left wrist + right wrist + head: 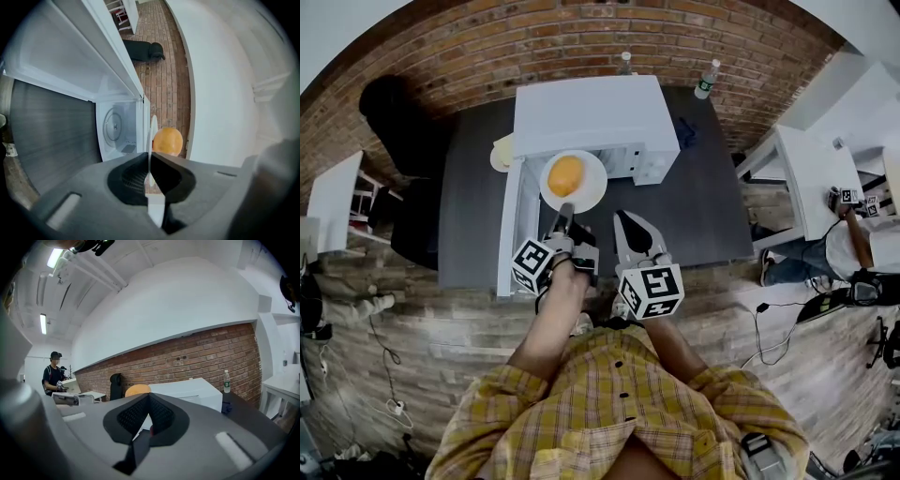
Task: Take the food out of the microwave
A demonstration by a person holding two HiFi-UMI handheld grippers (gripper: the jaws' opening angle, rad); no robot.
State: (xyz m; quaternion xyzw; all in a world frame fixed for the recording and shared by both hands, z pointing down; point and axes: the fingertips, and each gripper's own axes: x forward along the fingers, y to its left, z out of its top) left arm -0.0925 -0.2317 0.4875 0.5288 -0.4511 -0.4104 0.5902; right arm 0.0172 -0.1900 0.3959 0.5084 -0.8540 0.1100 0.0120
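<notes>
From the head view, the white microwave (591,112) sits on a dark table (712,206). Its door (510,225) hangs wide open on the left side of the microwave. A white plate (592,192) is up in the air just in front of the microwave. On the plate lies the food (565,174), a round orange lump. The left gripper (565,217) bites the edge of the plate on the side away from the microwave. The right gripper (628,230) is just beside the left one, also in front of the microwave, and touches nothing. A bottle (706,79) stands behind the microwave, near its right back corner.

In the left gripper view, the two jaws are pinched tight on the thin rim of the plate, which shows edge-on as a white line. The orange food sits on the plate just past the jaws. The inside of the microwave is beyond the plate to the left, with only its round turning dish in it. The open door fills the top left.

In the right gripper view, the jaws are pressed together with nothing between them. The top of the food peeks over the jaws, in front of the microwave. The bottle stands to the right of the microwave. A brick wall (197,355) runs behind the microwave. A person (51,376) stands far off to the left of it.
</notes>
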